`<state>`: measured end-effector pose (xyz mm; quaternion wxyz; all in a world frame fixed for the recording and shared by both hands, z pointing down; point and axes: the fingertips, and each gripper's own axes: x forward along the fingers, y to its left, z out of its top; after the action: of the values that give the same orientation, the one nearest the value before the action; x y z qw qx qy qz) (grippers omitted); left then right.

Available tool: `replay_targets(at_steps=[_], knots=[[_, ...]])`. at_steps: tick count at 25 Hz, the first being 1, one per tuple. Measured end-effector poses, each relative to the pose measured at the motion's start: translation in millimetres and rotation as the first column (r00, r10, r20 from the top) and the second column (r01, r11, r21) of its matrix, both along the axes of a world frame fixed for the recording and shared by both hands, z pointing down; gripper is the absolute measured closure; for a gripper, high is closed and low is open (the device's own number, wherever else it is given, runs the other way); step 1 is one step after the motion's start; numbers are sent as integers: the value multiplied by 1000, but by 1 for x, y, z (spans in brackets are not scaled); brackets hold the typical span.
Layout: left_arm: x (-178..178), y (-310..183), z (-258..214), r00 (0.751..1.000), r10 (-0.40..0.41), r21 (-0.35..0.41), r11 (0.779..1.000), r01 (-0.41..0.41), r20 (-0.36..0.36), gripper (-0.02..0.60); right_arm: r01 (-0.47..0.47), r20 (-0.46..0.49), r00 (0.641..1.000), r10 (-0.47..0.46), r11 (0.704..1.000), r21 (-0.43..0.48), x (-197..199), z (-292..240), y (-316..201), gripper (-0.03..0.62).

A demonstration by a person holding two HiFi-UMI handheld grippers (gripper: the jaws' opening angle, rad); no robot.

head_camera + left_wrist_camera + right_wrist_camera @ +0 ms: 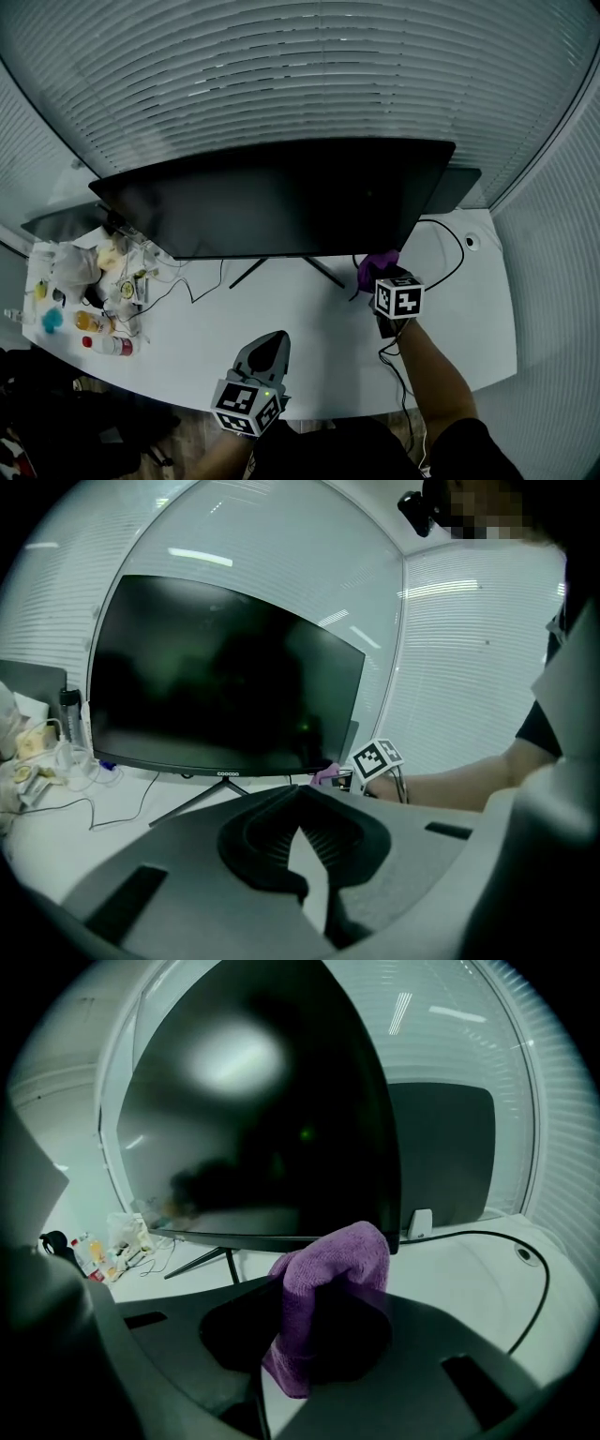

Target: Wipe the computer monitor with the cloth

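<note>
My right gripper (323, 1297) is clamped on the fuzzy purple cloth (342, 1251), just under the lower right corner of the wide black monitor (253, 1119). My left gripper (302, 803) sits closed and empty, I think. If I push too hard, that monitor could rock back on its thin legs.

Monitor (281, 202) screen black, one tiny green glint on it. Cloth (330, 1274) purple, fine looped weave. Desk (328, 342) white. Blinds (300, 84) pale grey-white, thin horizontal stripes. Left gripper (272, 337) mid-grey, ribbed pads (281, 844) black. Left marker cube (246, 403) black-and-white squares; same pattern on right marker cube (398, 298) of right gripper (380, 274). Cables (454, 246) black. Desk's left end: bottle (92, 322) of orange liquid, clear bottle (112, 346) with red cap, small blue item (52, 320).
</note>
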<state>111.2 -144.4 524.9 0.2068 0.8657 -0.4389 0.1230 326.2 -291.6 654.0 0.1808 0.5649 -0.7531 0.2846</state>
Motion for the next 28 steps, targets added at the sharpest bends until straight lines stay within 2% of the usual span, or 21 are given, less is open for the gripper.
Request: replay_targets(at_steps=[6,10,28], knots=[[-45,-24,-5,1000,20,15,1000,-20,-15,577,-39,-20,999,39,999,-8,-33,-4,-6,516],[-72,-32,2,1000,10,-5,1000,-10,-28,577,-36,-30,999,36,999,-19,-61,1,-11,516],[-160,-38,18,997,-34,-35,999,32,-69,577,42,-31,999,-43,998,-36,-178,0,-23,516]])
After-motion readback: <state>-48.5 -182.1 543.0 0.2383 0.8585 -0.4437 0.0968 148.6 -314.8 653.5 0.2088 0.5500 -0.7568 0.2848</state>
